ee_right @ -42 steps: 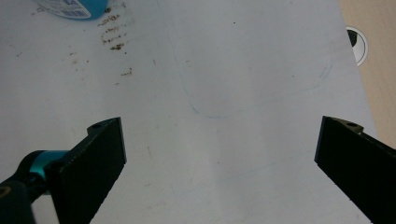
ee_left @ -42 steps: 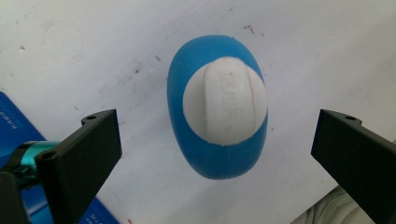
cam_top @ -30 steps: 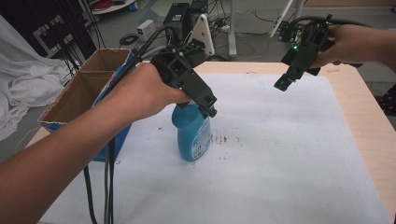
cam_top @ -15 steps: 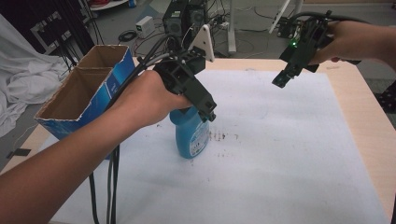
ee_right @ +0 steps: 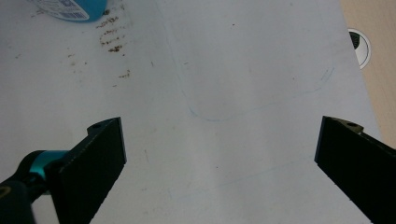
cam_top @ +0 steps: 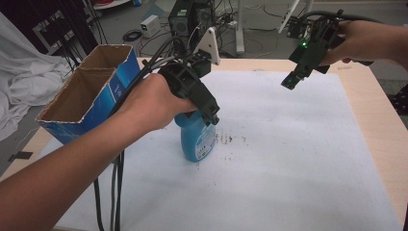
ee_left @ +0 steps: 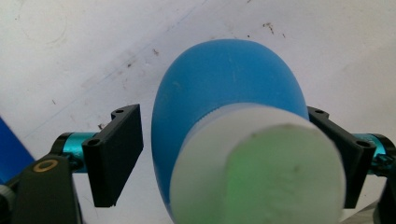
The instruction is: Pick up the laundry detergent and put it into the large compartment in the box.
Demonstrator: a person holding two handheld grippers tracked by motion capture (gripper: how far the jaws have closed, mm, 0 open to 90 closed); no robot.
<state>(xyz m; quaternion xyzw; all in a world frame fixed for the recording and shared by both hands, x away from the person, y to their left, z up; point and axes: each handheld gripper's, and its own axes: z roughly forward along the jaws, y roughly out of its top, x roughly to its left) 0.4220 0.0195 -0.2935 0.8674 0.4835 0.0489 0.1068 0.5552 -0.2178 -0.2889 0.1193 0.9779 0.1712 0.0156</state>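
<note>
A blue spray-type bottle [cam_top: 196, 140] with a white cap [ee_left: 254, 172] stands on the white mat [cam_top: 288, 168], leaning a little. My left gripper [cam_top: 211, 118] comes down over its top, open, one jaw on either side of the bottle [ee_left: 224, 88]. In the left gripper view [ee_left: 222, 112] a small gap shows at the left jaw, while the right jaw sits against the bottle's side. My right gripper [cam_top: 289, 82] hangs in the air over the mat's far right, open wide with nothing between its fingers [ee_right: 219, 154].
An open cardboard box [cam_top: 82, 96] with a blue side stands at the table's left edge, close to my left forearm. Brown crumbs [cam_top: 231, 140] lie on the mat beside the bottle. Bare wooden table [cam_top: 380, 110] borders the mat on the right, with a cable hole [ee_right: 359, 46].
My left gripper has sunk slightly around the bottle's top. The right gripper has barely moved.
</note>
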